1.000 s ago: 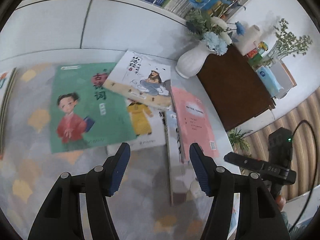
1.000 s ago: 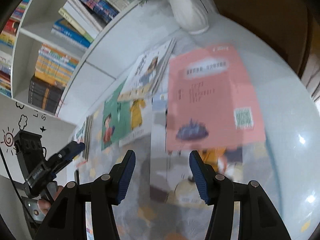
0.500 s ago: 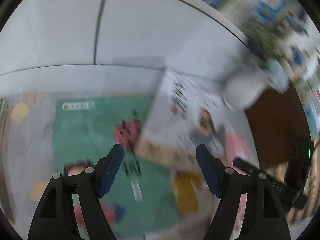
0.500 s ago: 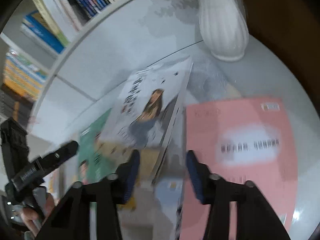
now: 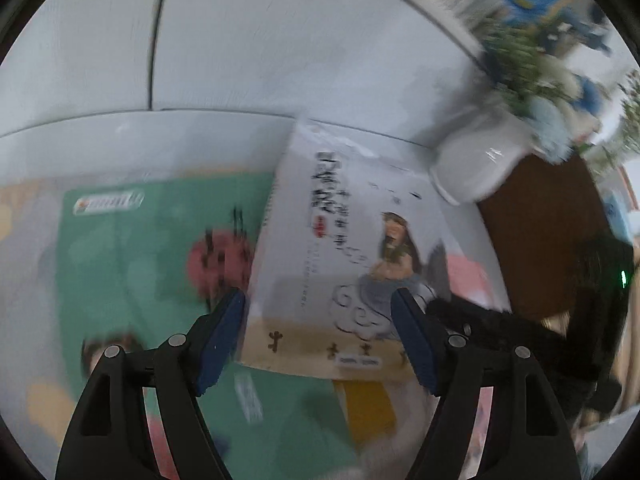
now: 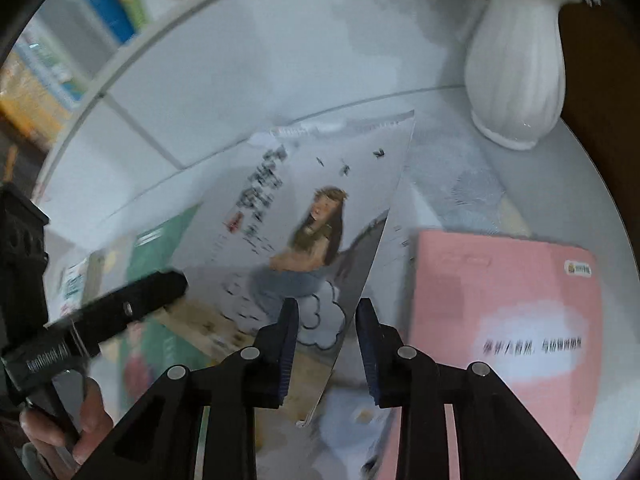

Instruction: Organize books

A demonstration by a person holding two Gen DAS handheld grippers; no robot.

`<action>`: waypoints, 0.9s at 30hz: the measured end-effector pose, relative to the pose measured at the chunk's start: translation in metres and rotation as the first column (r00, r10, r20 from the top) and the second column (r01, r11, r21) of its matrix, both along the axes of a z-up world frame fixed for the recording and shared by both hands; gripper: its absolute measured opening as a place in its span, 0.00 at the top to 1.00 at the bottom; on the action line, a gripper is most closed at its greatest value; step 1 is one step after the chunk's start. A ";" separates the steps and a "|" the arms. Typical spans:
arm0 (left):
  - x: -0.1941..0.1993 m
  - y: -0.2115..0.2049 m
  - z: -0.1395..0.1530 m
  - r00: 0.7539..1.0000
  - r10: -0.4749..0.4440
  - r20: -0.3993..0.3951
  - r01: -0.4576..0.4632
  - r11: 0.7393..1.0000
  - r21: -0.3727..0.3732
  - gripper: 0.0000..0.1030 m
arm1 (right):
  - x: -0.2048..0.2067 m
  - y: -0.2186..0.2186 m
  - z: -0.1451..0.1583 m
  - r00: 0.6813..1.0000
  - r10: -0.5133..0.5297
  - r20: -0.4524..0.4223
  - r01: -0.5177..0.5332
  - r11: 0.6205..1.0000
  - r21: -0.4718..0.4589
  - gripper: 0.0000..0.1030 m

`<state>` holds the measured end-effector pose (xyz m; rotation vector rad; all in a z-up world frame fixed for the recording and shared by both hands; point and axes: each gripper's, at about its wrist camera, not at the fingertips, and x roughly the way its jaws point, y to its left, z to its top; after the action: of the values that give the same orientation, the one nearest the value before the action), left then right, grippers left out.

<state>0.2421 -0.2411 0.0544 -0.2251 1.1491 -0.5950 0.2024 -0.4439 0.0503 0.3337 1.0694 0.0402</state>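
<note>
A white book [image 5: 340,240] with a seated figure on its cover lies tilted on top of a green book [image 5: 140,260] and partly over a pink book [image 6: 500,300]. My left gripper [image 5: 318,300] hovers open over the white book's near left corner, with its pads clear of the cover. My right gripper [image 6: 326,308] has its jaws closing tight on the white book's [image 6: 280,208] raised right edge, which runs between the two fingers. The left gripper's finger [image 6: 120,312] shows at the left of the right wrist view, held by a hand [image 6: 92,412].
A white ribbed vase [image 6: 516,60] with blue flowers stands just behind the books at the back right. A white wall panel and a shelf of books [image 6: 104,4] rise behind the table. A brown cabinet [image 5: 540,240] sits right of the table.
Both grippers moved forward to the white book. The right gripper's jaws narrowed from wide apart to close around the book's right edge. The left gripper's jaws widened a little.
</note>
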 end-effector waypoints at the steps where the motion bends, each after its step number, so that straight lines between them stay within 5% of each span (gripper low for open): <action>1: -0.018 0.009 0.004 1.000 0.001 0.000 -0.001 1.000 0.009 0.30 | -0.009 0.008 0.004 1.000 0.021 -0.005 -0.021 0.999 0.024 0.71; 8: -0.126 0.093 0.007 0.987 0.147 -0.071 -0.147 0.989 -0.001 0.30 | -0.079 0.067 -0.016 0.980 0.167 -0.106 -0.150 0.977 0.151 0.71; 15: -0.230 0.146 -0.012 0.953 0.234 -0.194 -0.242 0.970 -0.020 0.31 | -0.156 0.110 -0.054 0.929 0.285 -0.235 -0.246 0.952 0.184 0.69; 18: -0.257 0.151 -0.020 0.948 0.242 -0.208 -0.246 0.969 0.009 0.42 | -0.174 0.121 -0.050 0.918 0.324 -0.230 -0.299 0.944 0.139 0.70; 22: -0.267 0.153 -0.025 0.943 0.265 -0.201 -0.259 0.964 0.058 0.71 | -0.197 0.121 -0.046 0.915 0.327 -0.238 -0.315 0.945 0.086 0.70; 27: -0.275 0.158 -0.033 0.932 0.302 -0.199 -0.297 0.953 0.057 0.74 | -0.218 0.118 -0.045 0.930 0.299 -0.213 -0.301 0.953 0.025 0.70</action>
<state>-0.0332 -0.0833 0.0213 -0.4394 1.2908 -0.2893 -0.0154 -0.3257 0.0057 0.1661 1.3286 0.2792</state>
